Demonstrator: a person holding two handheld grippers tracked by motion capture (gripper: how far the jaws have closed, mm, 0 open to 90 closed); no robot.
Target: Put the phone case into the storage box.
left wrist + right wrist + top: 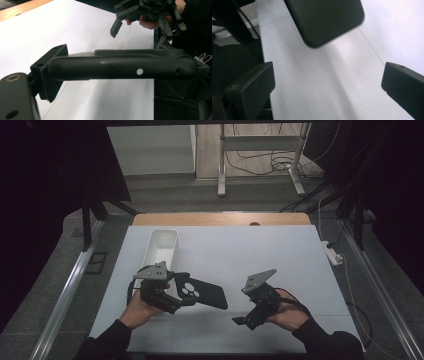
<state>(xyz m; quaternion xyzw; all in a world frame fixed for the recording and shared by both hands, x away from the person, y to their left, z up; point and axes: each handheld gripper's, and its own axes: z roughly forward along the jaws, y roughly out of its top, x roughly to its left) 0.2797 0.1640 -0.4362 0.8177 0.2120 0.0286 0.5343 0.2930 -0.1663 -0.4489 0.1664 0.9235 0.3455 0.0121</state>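
While we list the items: a flat, matte black phone case, rounded corners, camera cut-outs, clamped at one end in the left tongs above the smooth white table. Right tongs nearby, blunt black pads spread wide, empty. Beyond the left tongs, an oblong white bin.

No legible text, brand, number or sign appears on any surface. The black phone case, lying right of the white bin, bears only unlettered round camera cut-outs.
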